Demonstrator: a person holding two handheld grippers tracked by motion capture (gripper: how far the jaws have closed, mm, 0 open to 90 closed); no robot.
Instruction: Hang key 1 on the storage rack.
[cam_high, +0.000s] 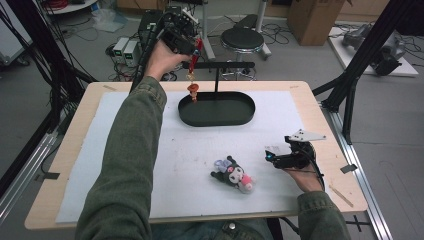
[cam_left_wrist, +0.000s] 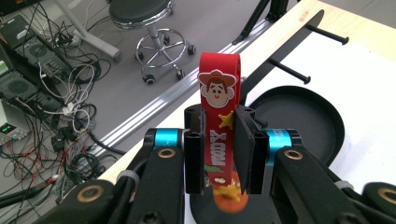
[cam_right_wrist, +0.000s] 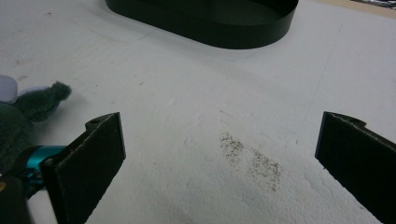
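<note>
Your left hand-held gripper (cam_high: 192, 50) is raised at the far edge of the desk (cam_high: 70, 145), above the far-left end of the black oval tray (cam_high: 216, 109). Its jaws are pressed flat on a red strap keychain (cam_left_wrist: 218, 122) printed with a cowboy face and a yellow star; in the left gripper view the strap's looped top stands up above the jaws and an orange charm shows below them, over the tray. From the high view the keychain hangs down from the jaws beside the left tip of the black crossbar (cam_high: 222, 65), which sits on a thin post (cam_high: 216, 80) rising from the tray — I can't tell whether the strap touches the bar.

Your right hand-held gripper (cam_high: 272, 159) rests low at the near right of the white mat (cam_high: 125, 165), pointing left, its jaws spread wide with nothing between them; the right gripper view shows bare mat with a patch of dark specks (cam_right_wrist: 252, 158) between the pads (cam_right_wrist: 100, 149).

A small dark plush toy (cam_high: 233, 175) with a pink-and-white face lies on the mat just left of that gripper — near it, not touching. A black stool (cam_high: 242, 40) stands on the floor beyond the desk.
</note>
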